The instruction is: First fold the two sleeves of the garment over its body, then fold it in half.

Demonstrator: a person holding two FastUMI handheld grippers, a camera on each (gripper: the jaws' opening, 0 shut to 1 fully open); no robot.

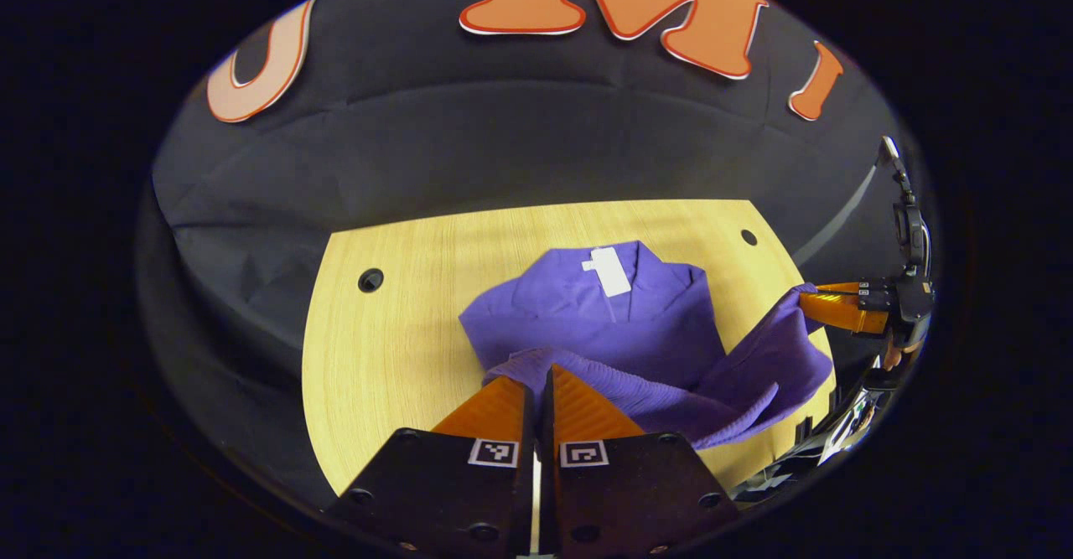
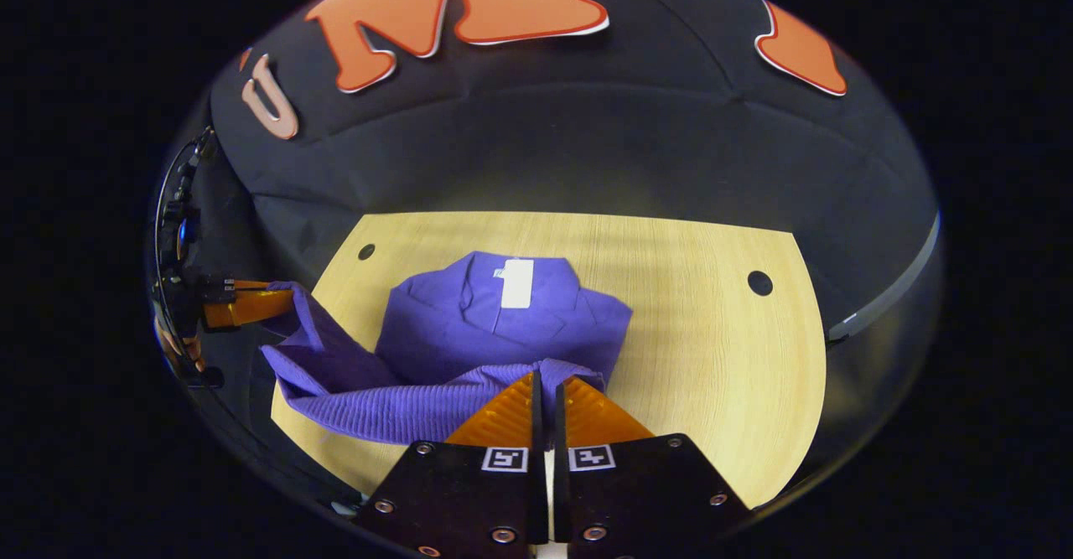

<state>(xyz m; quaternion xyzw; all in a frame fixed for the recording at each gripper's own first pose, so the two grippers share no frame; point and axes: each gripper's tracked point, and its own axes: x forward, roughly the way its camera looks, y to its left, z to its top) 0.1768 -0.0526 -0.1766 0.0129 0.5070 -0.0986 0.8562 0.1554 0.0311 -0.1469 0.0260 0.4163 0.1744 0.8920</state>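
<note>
A purple garment (image 1: 620, 324) lies on the wooden table (image 1: 394, 349), collar and white label (image 1: 610, 270) at the far end. Its near hem is lifted off the table and stretched between both grippers. My left gripper (image 1: 538, 368) is shut on one corner of the hem. My right gripper (image 1: 800, 297) grips the other corner at the right. In the right gripper view, the right gripper (image 2: 546, 377) is shut on the ribbed hem of the garment (image 2: 503, 333), and the left gripper (image 2: 289, 297) holds the far corner at the left, past the table edge.
The table (image 2: 712, 333) has a round hole (image 2: 759, 282) at the right and another hole (image 2: 366, 251) at the far left. Black cloth wall stands behind the table. Bare wood lies on both sides of the garment.
</note>
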